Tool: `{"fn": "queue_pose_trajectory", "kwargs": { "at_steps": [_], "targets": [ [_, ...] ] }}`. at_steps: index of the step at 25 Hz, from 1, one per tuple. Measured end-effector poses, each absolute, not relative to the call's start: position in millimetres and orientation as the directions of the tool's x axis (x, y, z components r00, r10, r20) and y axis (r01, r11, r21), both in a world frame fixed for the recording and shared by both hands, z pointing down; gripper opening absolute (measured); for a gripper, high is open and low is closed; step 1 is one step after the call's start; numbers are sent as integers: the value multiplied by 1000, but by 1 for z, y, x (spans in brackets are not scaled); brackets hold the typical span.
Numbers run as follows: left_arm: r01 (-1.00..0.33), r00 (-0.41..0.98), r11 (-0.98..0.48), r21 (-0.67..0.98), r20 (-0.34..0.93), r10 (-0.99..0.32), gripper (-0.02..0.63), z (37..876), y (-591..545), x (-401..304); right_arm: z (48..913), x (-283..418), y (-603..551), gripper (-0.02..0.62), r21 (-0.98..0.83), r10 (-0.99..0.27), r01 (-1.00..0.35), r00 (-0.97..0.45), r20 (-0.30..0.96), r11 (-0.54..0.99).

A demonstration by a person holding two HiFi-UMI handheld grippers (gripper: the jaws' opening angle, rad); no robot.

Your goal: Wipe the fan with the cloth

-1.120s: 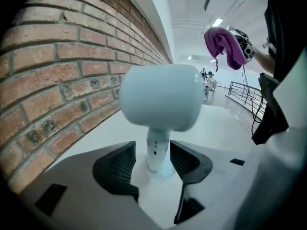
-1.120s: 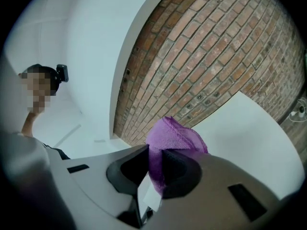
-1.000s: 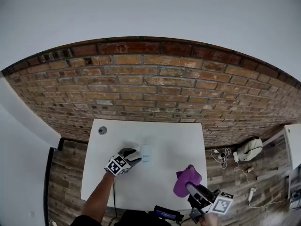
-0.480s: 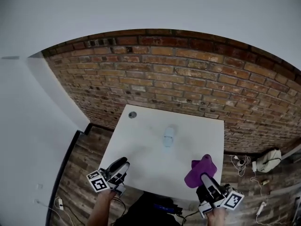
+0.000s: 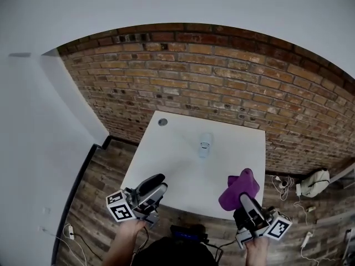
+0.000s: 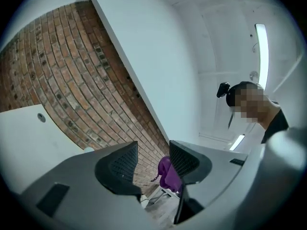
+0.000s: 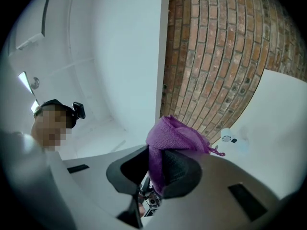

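Sitting near the middle of a white table (image 5: 166, 165), a little toward the brick wall (image 5: 222, 76), is a small white fan (image 5: 205, 144). Nothing touches it. The right gripper (image 5: 243, 197) is held over the table's near right corner. Its jaws are clamped on a bunched purple cloth (image 5: 238, 184) that sticks out past them, well apart from the fan. The left gripper (image 5: 161, 183) is held over the table's near left edge, jaws apart with nothing between them. A round cable hole (image 5: 162, 122) sits near the table's far left corner. Wood-plank floor (image 5: 105, 170) surrounds the table.
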State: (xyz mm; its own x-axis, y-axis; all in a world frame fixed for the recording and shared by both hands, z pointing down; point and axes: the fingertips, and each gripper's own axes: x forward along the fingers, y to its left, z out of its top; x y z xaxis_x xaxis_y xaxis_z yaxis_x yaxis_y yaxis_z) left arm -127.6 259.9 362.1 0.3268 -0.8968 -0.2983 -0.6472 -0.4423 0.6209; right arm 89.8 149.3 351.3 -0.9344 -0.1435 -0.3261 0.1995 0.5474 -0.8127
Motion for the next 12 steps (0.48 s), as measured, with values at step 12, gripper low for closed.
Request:
{"fn": "queue_pose_trajectory", "kwargs": {
  "at_steps": [12],
  "targets": [
    [-588, 420, -465, 662, -242, -875, 219, 376, 363, -129, 353, 60, 279, 55, -832, -205, 155, -930, -305, 532]
  ]
}}
